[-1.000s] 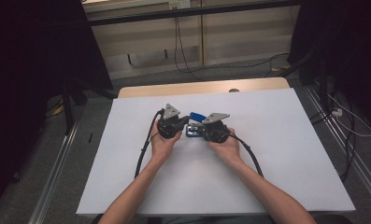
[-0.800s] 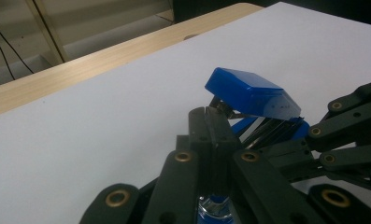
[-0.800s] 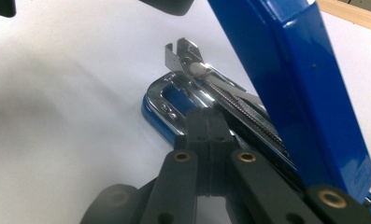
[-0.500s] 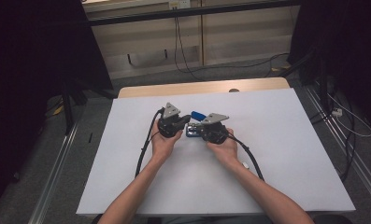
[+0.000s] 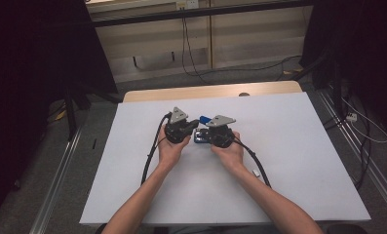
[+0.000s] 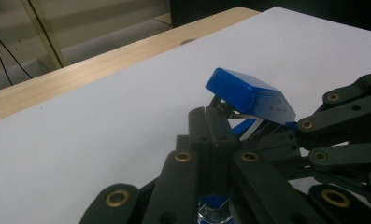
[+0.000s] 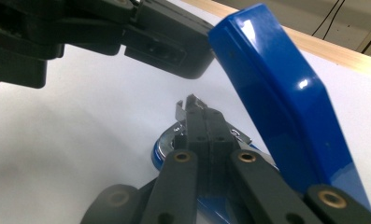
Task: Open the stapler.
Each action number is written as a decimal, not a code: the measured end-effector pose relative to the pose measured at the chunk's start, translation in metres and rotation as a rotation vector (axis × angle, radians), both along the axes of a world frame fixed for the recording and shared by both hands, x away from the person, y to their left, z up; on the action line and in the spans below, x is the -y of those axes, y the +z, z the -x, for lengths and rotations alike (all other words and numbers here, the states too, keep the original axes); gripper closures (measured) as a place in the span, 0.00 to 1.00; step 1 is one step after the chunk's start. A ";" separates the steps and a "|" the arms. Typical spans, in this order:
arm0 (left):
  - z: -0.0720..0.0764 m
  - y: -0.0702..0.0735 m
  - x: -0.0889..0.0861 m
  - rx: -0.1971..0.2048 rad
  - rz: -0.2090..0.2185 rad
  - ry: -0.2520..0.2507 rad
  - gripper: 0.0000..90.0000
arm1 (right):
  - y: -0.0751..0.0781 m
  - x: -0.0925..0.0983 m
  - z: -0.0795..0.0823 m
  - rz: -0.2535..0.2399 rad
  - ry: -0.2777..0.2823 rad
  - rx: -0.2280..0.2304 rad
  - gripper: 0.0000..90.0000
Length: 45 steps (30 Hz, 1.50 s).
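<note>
A blue stapler (image 5: 204,120) lies mid-table with its lid (image 6: 248,93) swung up. Both grippers meet over it, each held in a hand. My left gripper (image 5: 192,127) comes in from the left. Its jaws (image 6: 206,119) are shut, with their tips just under the raised lid. My right gripper (image 5: 204,135) comes in from the right. It is shut too (image 7: 198,114), and its tips rest in the metal channel (image 7: 179,112) above the stapler's blue base. The lid (image 7: 276,102) rises at the right of that view. I cannot tell whether either pair pinches any part of the stapler.
A white sheet (image 5: 288,146) covers the table, with a wooden strip (image 5: 210,91) bare along the far edge. A small white piece (image 5: 256,172) lies beside the right forearm. Black cables trail from both grippers towards the person. Dark stands and floor cables surround the table.
</note>
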State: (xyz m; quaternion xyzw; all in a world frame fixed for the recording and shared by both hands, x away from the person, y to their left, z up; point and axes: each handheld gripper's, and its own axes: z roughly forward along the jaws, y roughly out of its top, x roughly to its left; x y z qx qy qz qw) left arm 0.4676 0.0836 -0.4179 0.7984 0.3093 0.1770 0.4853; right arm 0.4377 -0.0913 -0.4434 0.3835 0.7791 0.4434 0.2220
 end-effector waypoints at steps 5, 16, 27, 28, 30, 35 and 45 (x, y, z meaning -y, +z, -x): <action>-0.001 0.000 -0.001 -0.007 0.005 0.000 1.00 | 0.003 0.000 -0.001 -0.001 -0.037 0.030 1.00; -0.005 -0.006 -0.003 -0.040 0.014 -0.001 1.00 | 0.003 -0.001 -0.001 0.003 -0.046 0.037 1.00; -0.008 -0.014 -0.003 -0.056 -0.043 -0.013 1.00 | 0.003 0.000 -0.001 -0.003 -0.045 0.032 1.00; -0.008 -0.015 -0.003 -0.059 -0.049 -0.014 1.00 | 0.003 0.000 -0.001 -0.005 -0.044 0.031 1.00; -0.008 -0.015 -0.003 -0.061 -0.045 -0.015 1.00 | 0.003 0.000 -0.001 -0.006 -0.044 0.030 1.00; -0.008 -0.015 -0.002 -0.056 -0.057 -0.021 1.00 | 0.003 0.000 -0.002 -0.004 -0.042 0.031 1.00; -0.009 -0.019 -0.002 -0.062 -0.076 -0.036 1.00 | 0.002 -0.001 -0.002 -0.004 -0.040 0.026 1.00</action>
